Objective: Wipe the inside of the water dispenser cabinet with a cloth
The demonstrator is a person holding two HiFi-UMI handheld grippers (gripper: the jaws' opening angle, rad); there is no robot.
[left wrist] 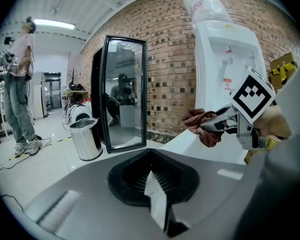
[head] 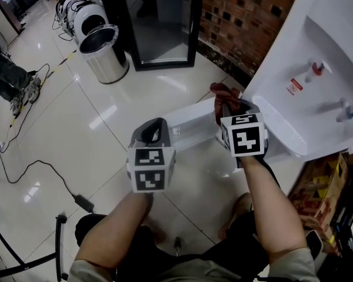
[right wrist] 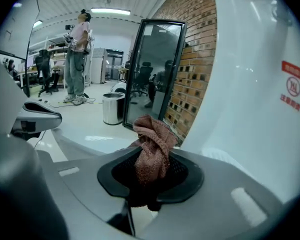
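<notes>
Cloth (head: 222, 93), reddish-brown and bunched, sticks out of the right claw (head: 226, 106) in the head view. It is held up just beside the white water dispenser (head: 317, 40), near the front edge of the ribbed drip tray (head: 279, 133). A red tap (head: 317, 69) and a blue tap (head: 345, 110) sit above that tray. The left claw (head: 155, 128) hangs further left over the shiny tiled floor (head: 76, 128), apart from the dispenser. A white panel (head: 188, 122) lies low between the two claws. Whether it is the cabinet door I cannot tell. Behind stand a steel bin (head: 103, 51), a black-framed mirror (head: 162, 22) and the brick wall (head: 247, 16).

From the left gripper view, the left claw (left wrist: 155, 184) is pressed together with nothing in it. Ahead and to its right, the right claw (left wrist: 215, 126) carries the cloth (left wrist: 200, 120) in front of the dispenser's lower body (left wrist: 225, 109), whose upturned bottle (left wrist: 205, 6) shows on top. The bin (left wrist: 86, 139) and mirror (left wrist: 122, 94) stand to the left. A person (left wrist: 17, 84) stands well off by the far edge.

From the right gripper view, the right claw (right wrist: 150, 179) is pinching the cloth (right wrist: 152, 149), which rises from between the jaws in a twisted knot and droops a little below them. The dispenser's white side (right wrist: 250, 109), with a red label (right wrist: 293, 86), fills the right half, close by. The left claw (right wrist: 37, 119) shows at the left edge.
</notes>
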